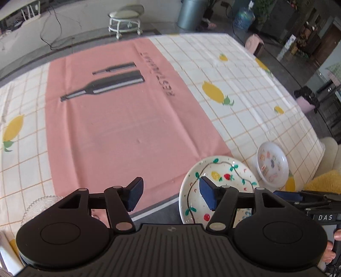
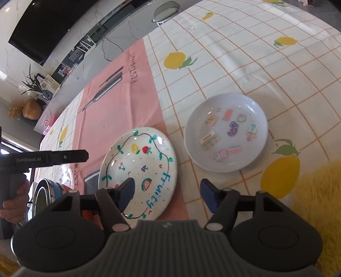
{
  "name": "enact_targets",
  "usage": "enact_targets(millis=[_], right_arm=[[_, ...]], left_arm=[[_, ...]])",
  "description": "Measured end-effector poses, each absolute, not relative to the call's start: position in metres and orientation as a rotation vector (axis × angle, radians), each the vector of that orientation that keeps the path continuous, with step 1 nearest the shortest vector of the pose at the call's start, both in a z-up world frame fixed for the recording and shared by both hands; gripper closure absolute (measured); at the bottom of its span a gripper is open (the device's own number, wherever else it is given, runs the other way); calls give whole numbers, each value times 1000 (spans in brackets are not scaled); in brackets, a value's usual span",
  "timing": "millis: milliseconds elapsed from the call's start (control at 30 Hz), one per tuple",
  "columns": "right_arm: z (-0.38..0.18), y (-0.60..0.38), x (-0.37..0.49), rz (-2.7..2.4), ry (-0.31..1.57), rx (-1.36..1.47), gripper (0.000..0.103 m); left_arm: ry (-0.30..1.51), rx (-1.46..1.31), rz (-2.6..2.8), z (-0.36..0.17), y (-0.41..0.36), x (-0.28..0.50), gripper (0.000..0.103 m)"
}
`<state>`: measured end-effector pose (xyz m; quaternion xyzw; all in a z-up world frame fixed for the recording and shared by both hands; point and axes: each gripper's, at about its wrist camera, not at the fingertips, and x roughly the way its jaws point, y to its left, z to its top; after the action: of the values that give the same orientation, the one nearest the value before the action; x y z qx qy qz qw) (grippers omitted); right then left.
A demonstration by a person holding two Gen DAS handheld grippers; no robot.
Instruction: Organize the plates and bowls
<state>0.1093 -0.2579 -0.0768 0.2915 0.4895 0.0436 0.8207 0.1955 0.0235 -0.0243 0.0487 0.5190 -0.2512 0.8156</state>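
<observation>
A white plate painted with fruit and the word "Fruity" [image 1: 226, 170] [image 2: 145, 157] lies at the near edge of the pink cloth. Beside it, on the lemon-print tablecloth, sits a white plate with small stickers [image 1: 272, 164] [image 2: 226, 132]. My left gripper [image 1: 170, 192] is open above the cloth, its right pad hanging over the fruit plate's rim, with nothing between the pads. My right gripper [image 2: 168, 192] is open too; its left finger [image 2: 127, 191] overlaps the fruit plate's near edge and the gap holds nothing.
A clear glass dish [image 1: 40, 204] [image 2: 66, 172] and a dark-rimmed bowl [image 2: 42, 196] sit at the near left. A yellow fluffy cushion [image 2: 319, 202] lies by the table's right edge. A pink cloth [image 1: 127, 127] covers the table's middle. A stool [image 1: 125, 19] stands beyond.
</observation>
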Motion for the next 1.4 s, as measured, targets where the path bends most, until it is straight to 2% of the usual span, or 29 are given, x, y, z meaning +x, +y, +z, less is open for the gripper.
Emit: enact_targets(millis=[100, 367, 600, 833, 1000, 1200, 1400], right_arm=[[-67, -252, 107, 116, 998, 586, 29], [-37, -251, 98, 164, 921, 555, 29], [12, -237, 104, 387, 819, 540, 29], [28, -189, 152, 637, 878, 462, 30], [21, -137, 200, 772, 940, 291, 44], [-9, -94, 257, 838, 1054, 280, 56], [-46, -65, 299, 866, 1181, 306, 64]], left_arm=[[1047, 62, -457, 3, 42, 181, 29], [897, 13, -181, 54, 105, 99, 26], [926, -183, -77, 39, 167, 52, 26], [997, -371, 15, 6, 212, 51, 26], [1005, -464, 80, -17, 231, 53, 30], [978, -619, 15, -40, 241, 57, 36], [979, -681, -22, -51, 239, 63, 52]])
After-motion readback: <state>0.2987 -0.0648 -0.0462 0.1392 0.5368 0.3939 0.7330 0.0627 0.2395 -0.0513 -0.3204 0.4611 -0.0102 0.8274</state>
